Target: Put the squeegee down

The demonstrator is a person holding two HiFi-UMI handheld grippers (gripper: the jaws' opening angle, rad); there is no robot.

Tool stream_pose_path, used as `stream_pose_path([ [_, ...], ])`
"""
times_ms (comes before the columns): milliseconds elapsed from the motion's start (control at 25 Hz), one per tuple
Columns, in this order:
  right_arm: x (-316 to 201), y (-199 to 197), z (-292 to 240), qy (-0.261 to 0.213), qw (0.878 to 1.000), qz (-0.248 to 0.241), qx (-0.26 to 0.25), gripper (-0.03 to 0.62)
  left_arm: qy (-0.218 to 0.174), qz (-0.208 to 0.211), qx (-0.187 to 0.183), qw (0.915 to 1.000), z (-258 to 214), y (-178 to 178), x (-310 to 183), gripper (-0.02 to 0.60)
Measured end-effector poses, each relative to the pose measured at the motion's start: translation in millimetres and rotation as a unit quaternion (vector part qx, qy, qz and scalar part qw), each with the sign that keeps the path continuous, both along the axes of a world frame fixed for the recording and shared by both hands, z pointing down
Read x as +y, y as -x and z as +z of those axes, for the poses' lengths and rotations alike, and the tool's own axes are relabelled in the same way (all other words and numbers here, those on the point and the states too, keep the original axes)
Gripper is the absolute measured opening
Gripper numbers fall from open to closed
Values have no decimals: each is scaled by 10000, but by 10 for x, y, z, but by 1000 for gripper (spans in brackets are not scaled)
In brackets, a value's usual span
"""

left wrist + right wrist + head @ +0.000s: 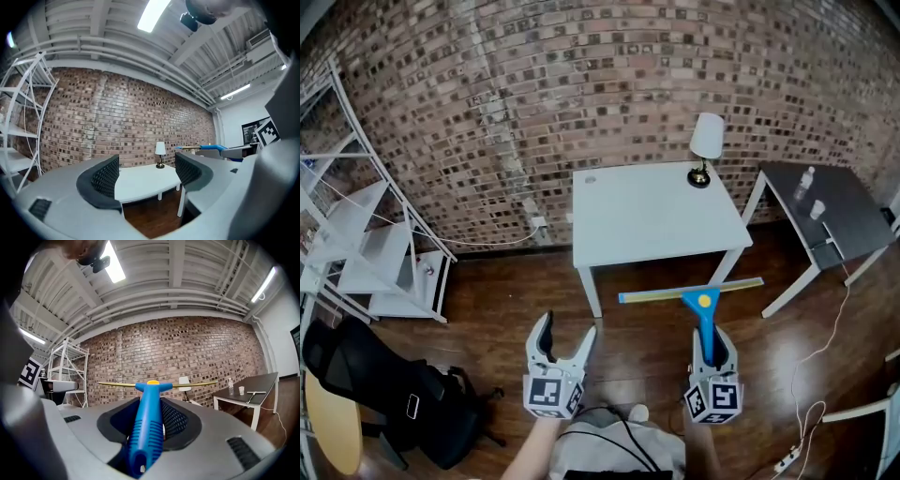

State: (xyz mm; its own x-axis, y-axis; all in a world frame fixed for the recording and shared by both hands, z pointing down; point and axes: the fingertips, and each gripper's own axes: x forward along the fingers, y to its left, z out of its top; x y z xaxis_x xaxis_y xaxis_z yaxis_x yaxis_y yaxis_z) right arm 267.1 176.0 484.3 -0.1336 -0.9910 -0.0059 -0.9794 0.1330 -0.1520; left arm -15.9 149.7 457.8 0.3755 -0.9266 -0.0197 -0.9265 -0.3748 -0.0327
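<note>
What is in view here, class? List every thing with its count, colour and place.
white table: 1, white, against the brick wall
lamp: 1, white shade, on the white table's far right corner
squeegee: 1, blue handle, yellow blade, held level before the white table
dark table: 1, dark top, white legs, right of the white table
bottle: 1, clear, on the dark table
cup: 1, white, on the dark table
shelf rack: 1, white, left by the wall
chair: 1, black, lower left on the floor
left tool: 1, grey, open, empty
right tool: 1, grey, shut on the squeegee's handle
</note>
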Motion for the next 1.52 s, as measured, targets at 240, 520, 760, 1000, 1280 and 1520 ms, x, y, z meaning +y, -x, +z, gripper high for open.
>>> stream_pose_path([
  [240,-514,135,299,438,9979,-420,-229,158,315,-229,-71,9992,189,3,-408,354],
  [520,-1565,204,427,396,9975,-515,-267,158,366,-223,23,9991,430,130,-1623,354],
  [760,-2950,106,354,333,9986,-324,-239,158,94,-78,-112,9999,558,181,-3096,354],
  [1000,-4043,400,250,468,9985,-204,-208,158,282,267,353,9986,210,235,-4215,354],
  [1280,-4712,430,612,1120,9933,-259,-142,158,615,581,53,9964,495,67,-4961,353],
  [1520,-5670,362,1255,1695,9839,-571,74,158,965,84,196,9951,789,2,-5343,353],
])
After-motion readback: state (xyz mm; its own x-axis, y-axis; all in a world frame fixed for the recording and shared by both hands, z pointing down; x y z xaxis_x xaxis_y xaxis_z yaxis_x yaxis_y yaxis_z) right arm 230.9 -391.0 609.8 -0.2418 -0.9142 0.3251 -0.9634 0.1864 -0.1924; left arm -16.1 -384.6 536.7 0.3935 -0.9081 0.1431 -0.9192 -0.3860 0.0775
